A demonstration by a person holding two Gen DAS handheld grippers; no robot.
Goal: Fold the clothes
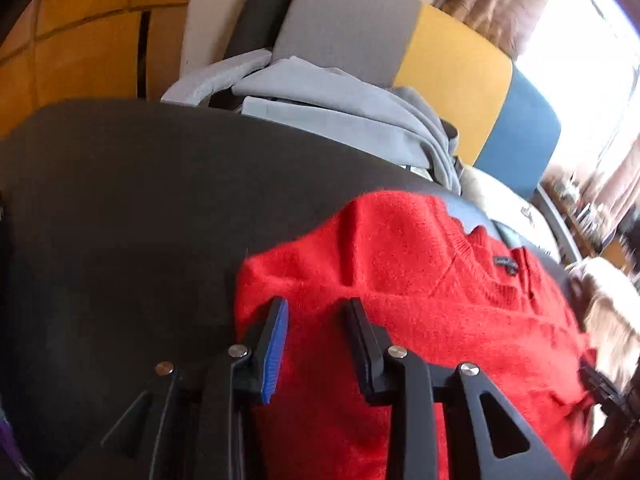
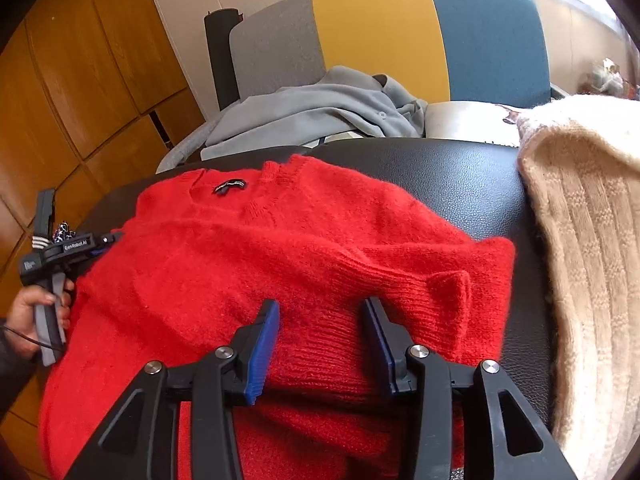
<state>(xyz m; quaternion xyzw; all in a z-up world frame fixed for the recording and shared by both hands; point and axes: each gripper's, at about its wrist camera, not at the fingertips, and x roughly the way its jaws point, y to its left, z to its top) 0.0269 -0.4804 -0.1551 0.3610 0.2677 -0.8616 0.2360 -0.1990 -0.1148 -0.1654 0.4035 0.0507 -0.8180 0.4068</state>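
Observation:
A red knit sweater lies on a black padded surface, its neck label toward the far side. One sleeve is folded across the body, with its cuff near the right edge. My right gripper is open just above the ribbed hem area near that cuff. My left gripper is open too, over the sweater's left edge. In the right wrist view a hand holds the left gripper's handle at the sweater's left side.
A cream knit garment lies piled at the right of the surface. Crumpled grey clothes lie behind it, before a grey, yellow and blue chair back. Wooden cabinet doors stand at the left. Bare black surface lies left of the sweater.

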